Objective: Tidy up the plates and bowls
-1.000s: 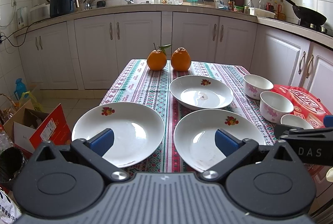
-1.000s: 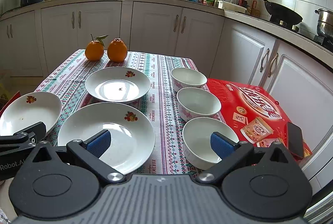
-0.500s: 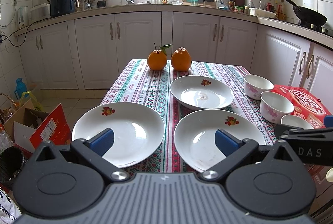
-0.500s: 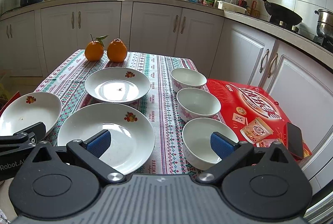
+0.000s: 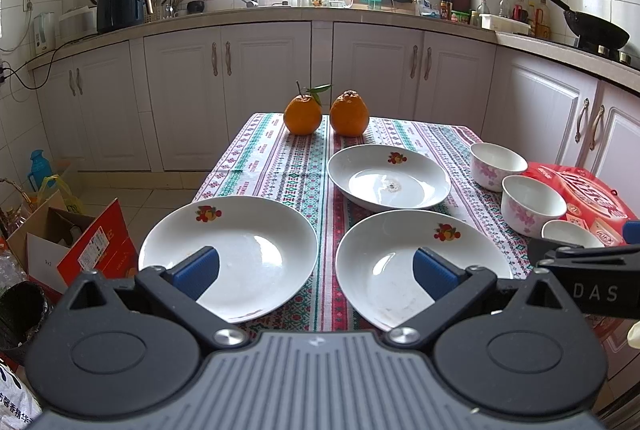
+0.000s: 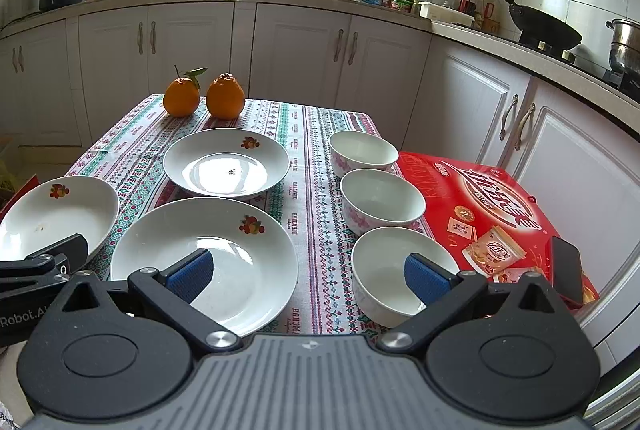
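While I hold both tools low at the near edge, the patterned tablecloth (image 5: pixel 280 166) spreads ahead of me, with a red snack box (image 6: pixel 492 198) lying along its right side and a dark phone (image 6: pixel 566 268) resting on the box's near corner. Three white plates with fruit prints sit apart on the cloth: the near-left plate (image 5: pixel 236 250), the near-centre plate (image 6: pixel 224 254) and the far plate (image 6: pixel 226 162) behind it. Right of the plates, three white bowls stand in a row beside the box: the far bowl (image 6: pixel 362 152), the middle bowl (image 6: pixel 382 198) and the near bowl (image 6: pixel 394 266). Two oranges (image 5: pixel 326 114) sit side by side at the far end. My left gripper (image 5: pixel 316 272) has its blue pads spread wide, holding nothing, over the two near plates. My right gripper (image 6: pixel 308 274) is likewise spread and empty, one pad above the near-centre plate, the other above the near bowl.
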`<state>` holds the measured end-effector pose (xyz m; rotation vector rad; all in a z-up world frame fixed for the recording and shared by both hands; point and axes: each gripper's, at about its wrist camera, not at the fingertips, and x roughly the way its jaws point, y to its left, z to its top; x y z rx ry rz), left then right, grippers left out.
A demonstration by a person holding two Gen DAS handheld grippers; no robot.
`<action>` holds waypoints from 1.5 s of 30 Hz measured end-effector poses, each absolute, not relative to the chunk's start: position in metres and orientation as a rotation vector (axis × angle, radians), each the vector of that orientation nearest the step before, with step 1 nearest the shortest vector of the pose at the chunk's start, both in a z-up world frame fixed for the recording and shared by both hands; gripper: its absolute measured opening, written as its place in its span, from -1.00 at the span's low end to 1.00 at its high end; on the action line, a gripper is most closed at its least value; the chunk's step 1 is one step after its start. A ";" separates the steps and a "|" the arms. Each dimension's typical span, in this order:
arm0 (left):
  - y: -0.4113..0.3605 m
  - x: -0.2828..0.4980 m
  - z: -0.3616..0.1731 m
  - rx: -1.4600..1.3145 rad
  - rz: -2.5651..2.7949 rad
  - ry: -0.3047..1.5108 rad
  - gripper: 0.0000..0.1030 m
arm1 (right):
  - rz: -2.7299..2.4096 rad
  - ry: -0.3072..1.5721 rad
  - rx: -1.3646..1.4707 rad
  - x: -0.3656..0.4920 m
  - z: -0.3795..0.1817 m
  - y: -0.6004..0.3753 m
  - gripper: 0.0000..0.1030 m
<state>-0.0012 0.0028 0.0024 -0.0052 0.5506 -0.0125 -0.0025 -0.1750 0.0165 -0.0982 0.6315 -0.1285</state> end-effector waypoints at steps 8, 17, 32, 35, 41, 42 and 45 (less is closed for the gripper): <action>0.004 0.003 0.002 0.004 -0.008 0.554 0.98 | -0.115 0.641 -0.099 0.003 0.015 -0.175 1.00; 0.008 0.011 0.002 0.012 -0.037 0.566 0.99 | -0.076 0.656 -0.099 0.014 0.013 -0.173 1.00; 0.048 0.024 -0.009 0.081 -0.040 0.595 0.99 | 0.110 0.623 -0.123 0.067 0.035 -0.176 1.00; 0.060 0.023 -0.012 0.112 -0.063 0.607 0.99 | 0.185 0.605 -0.102 0.079 0.042 -0.172 1.00; 0.089 0.017 -0.029 0.110 -0.116 0.671 0.99 | 0.398 0.607 -0.080 0.109 0.047 -0.152 1.00; 0.094 0.016 -0.033 0.102 -0.116 0.683 0.99 | 0.411 0.614 -0.094 0.114 0.045 -0.146 1.00; 0.104 0.020 -0.045 0.089 -0.110 0.712 0.99 | 0.464 0.646 -0.100 0.126 0.038 -0.131 1.00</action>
